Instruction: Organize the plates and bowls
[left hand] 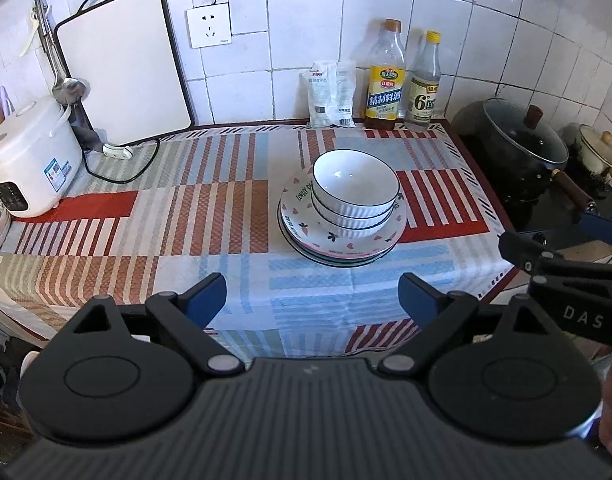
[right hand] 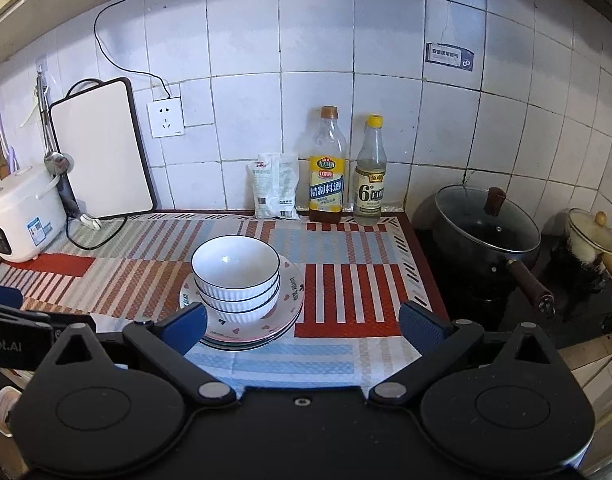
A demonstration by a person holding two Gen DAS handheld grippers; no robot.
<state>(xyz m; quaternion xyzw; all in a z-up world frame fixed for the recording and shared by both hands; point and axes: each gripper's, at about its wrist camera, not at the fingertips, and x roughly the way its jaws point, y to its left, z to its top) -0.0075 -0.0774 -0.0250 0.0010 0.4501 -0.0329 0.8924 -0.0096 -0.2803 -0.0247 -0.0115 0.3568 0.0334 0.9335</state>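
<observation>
Three white ribbed bowls (left hand: 353, 192) (right hand: 236, 270) with dark rims sit nested on a small stack of plates (left hand: 306, 236) (right hand: 290, 312). The top plate is white with hearts and a pink edge. The stack rests on a striped cloth (left hand: 186, 220). My left gripper (left hand: 312, 296) hovers open in front of the stack, left of it, with nothing between its blue pads. My right gripper (right hand: 304, 326) is open too, nearer than the plates and slightly right, empty. Each gripper shows at the edge of the other's view: right gripper (left hand: 561, 232), left gripper (right hand: 14, 304).
A white rice cooker (left hand: 30, 160) with its cord stands at the left, and a cutting board (left hand: 126, 68) leans on the tiled wall. Two bottles (left hand: 385, 76) and a packet (left hand: 331, 94) line the back. A lidded wok (left hand: 521, 148) and small pot (left hand: 599, 152) occupy the stove at right.
</observation>
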